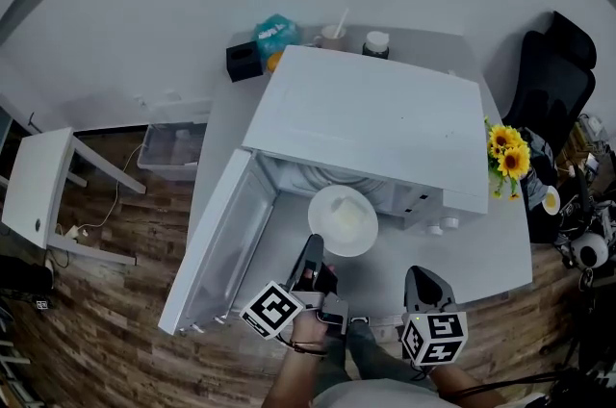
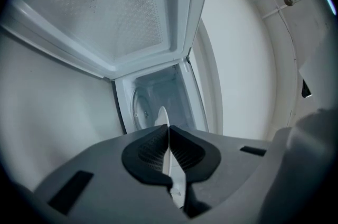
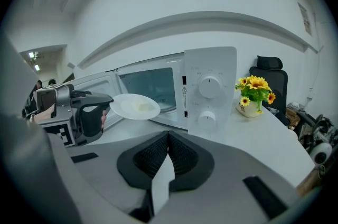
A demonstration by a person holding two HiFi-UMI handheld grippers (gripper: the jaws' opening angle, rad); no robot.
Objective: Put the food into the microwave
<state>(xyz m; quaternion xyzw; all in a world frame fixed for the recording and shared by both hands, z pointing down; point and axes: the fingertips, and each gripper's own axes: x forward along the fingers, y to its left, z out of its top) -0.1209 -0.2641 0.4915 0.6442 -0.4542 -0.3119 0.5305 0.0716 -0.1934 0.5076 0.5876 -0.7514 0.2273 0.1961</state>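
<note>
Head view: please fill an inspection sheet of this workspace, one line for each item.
Surface: white table, carrying the microwave.
Job's things: white microwave oven, door swung open; round white plate with pale food, held before the opening.
Clutter: black box, teal packet, cup and white-lidded jar behind the microwave; potted sunflowers at its right.
Grippers: left gripper shut on the plate's rim; right gripper shut, empty.
Cables: thin cable on the floor.
Surroundings: wooden floor, white side table, clear plastic box, black office chair.
</note>
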